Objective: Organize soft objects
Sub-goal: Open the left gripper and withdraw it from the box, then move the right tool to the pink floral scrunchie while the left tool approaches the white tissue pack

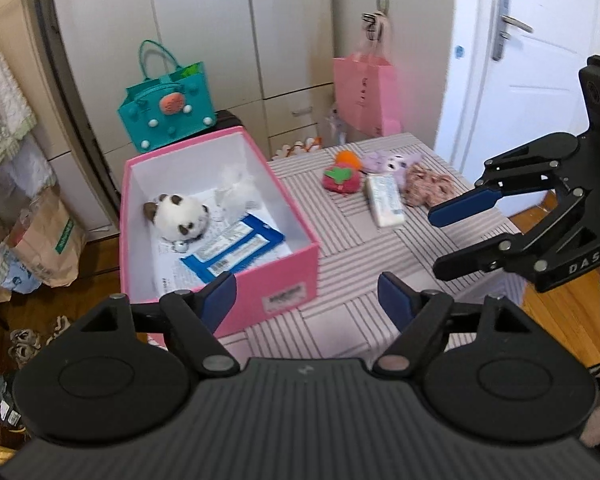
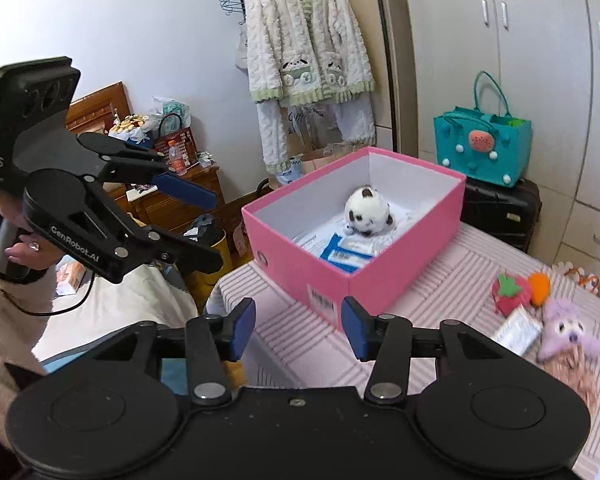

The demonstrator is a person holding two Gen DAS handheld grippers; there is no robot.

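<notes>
A pink box (image 1: pixel 296 276) (image 2: pixel 300 276) stands open on the striped table; inside lie a white-and-brown plush (image 1: pixel 180 216) (image 2: pixel 368 212), a white fluffy item (image 1: pixel 236 188) and blue-and-white packets (image 1: pixel 232 252) (image 2: pixel 348 252). On the table beyond lie a red strawberry plush (image 1: pixel 340 178) (image 2: pixel 510 290), an orange plush (image 1: pixel 348 158) (image 2: pixel 538 286), a purple plush (image 1: pixel 396 162) (image 2: pixel 568 332), a tissue pack (image 1: pixel 384 200) (image 2: pixel 518 332) and a pinkish-brown soft item (image 1: pixel 428 188). My left gripper (image 1: pixel 306 294) (image 2: pixel 216 228) is open and empty near the box's front corner. My right gripper (image 2: pixel 298 324) (image 1: pixel 436 240) is open and empty.
A teal bag (image 1: pixel 168 108) (image 2: pixel 484 148) sits on a black suitcase (image 2: pixel 500 208) behind the box. A pink paper bag (image 1: pixel 366 92) hangs on the wall. Wardrobe (image 1: pixel 204 40) behind, door (image 1: pixel 540 60) at right. A fluffy jacket (image 2: pixel 304 48) hangs left.
</notes>
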